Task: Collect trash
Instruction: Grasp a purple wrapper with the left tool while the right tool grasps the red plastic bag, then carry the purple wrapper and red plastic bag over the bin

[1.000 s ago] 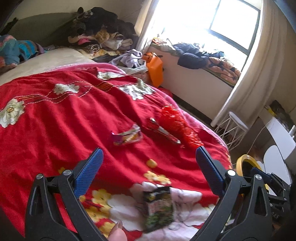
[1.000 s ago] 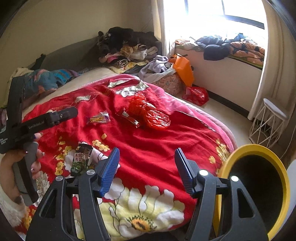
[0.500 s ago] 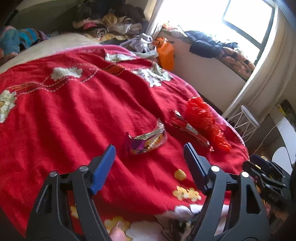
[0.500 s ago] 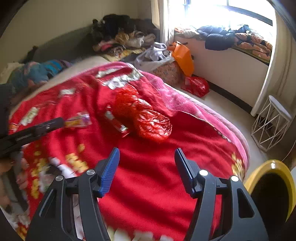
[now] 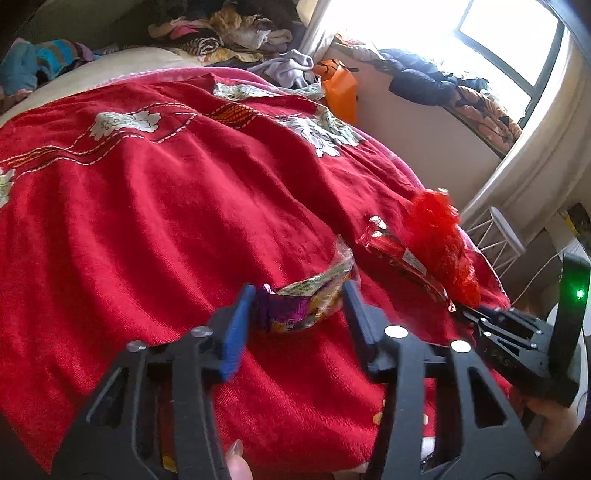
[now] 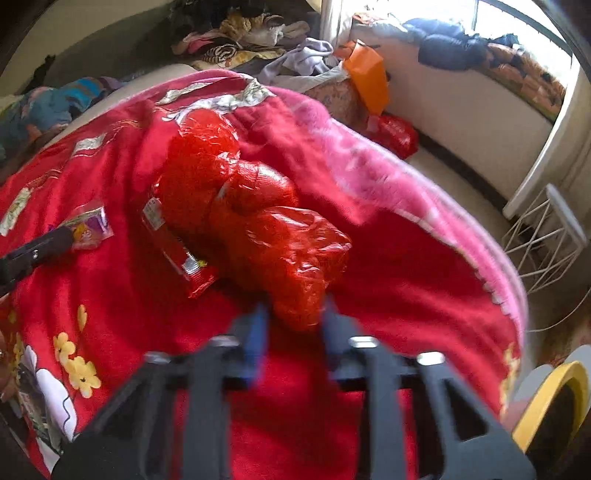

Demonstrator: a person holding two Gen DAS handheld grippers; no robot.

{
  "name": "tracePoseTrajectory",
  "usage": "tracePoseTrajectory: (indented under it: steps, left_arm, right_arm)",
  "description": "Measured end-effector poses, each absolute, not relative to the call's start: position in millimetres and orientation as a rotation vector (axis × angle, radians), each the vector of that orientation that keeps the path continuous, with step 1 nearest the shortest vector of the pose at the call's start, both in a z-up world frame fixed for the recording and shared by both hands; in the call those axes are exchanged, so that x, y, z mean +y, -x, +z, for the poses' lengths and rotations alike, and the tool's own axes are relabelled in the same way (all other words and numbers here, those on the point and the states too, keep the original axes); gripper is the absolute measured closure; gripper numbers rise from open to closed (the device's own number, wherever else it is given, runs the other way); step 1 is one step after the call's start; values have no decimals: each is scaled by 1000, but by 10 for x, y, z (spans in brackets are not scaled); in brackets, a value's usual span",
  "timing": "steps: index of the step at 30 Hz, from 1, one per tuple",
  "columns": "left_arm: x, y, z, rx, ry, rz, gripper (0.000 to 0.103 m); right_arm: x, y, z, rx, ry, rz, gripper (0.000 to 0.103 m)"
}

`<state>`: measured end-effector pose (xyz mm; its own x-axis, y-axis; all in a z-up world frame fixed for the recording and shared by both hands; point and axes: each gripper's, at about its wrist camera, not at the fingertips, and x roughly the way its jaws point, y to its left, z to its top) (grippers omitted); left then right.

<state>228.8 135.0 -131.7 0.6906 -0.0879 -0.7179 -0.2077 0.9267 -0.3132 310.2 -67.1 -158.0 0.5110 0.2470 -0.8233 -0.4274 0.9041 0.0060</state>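
Through the left wrist camera we see our left gripper low over the bed, its fingers apart on either side of a crumpled purple and yellow wrapper lying on the red flowered blanket; we cannot tell whether the pads touch it. Just right of it lie a long red packet and, beside that, a crinkled red plastic bag. Our right gripper reaches the near end of that bag. Behind the bed are piled clothes and an orange bag.

Through the right wrist camera, blurred, our right gripper has its fingers narrowly apart around the near end of the red plastic bag; whether they pinch it we cannot tell. The red packet lies against the bag's left side, the wrapper farther left by the left gripper's tip. A yellow-rimmed bin stands at lower right beside the bed, a white wire stand beyond.
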Motion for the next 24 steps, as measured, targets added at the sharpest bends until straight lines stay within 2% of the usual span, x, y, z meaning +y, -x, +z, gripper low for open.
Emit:
tracePoseTrajectory:
  steps: [8, 16, 24]
  left_arm:
    - [1279, -2174, -1261, 799, 426, -1, 80]
    - [1161, -2004, -1152, 769, 439, -22, 82]
    - [1016, -1798, -784, 681, 428, -68, 83]
  right_arm:
    - [-858, -2740, -1382, 891, 100, 411, 96]
    - [-1121, -2332, -1219, 830, 43, 391, 96]
    - [-1294, -2031, -1048, 811, 9, 418, 96]
